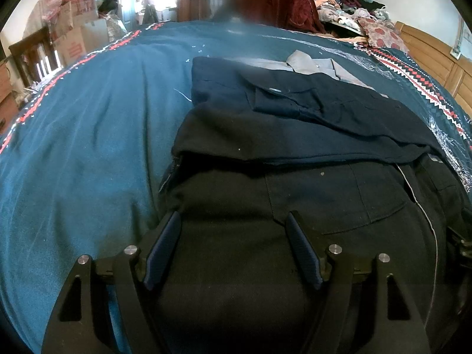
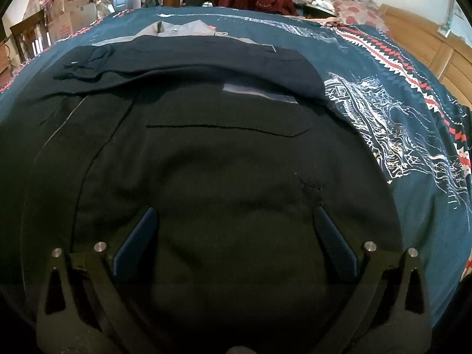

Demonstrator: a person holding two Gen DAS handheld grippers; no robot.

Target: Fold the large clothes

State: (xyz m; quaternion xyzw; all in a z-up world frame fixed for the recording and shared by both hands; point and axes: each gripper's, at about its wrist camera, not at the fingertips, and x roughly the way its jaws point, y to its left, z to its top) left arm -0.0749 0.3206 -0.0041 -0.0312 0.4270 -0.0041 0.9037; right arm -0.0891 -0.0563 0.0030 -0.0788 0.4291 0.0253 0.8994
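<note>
Black trousers (image 2: 236,177): matt woven cloth, slightly linty, stitched pocket seams. Navy garment (image 1: 295,118) at 12 o'clock of them: matt cloth, finer weave, one small shiny button. Grey shirt (image 1: 318,66) beyond: smooth light cloth. Bedspread (image 1: 88,132): teal cloth, soft matt nap, white and red printed border. Left claw (image 1: 233,224): matt black plastic arms, bright polished metal pins, blue finger pads (image 1: 163,250) with fine textured rubbery face. Right claw (image 2: 236,218): same finish. Headboard (image 2: 419,44) at 2 o'clock: varnished wood, semi-gloss. Boxes (image 1: 73,41) at 10 o'clock: plain cardboard.
</note>
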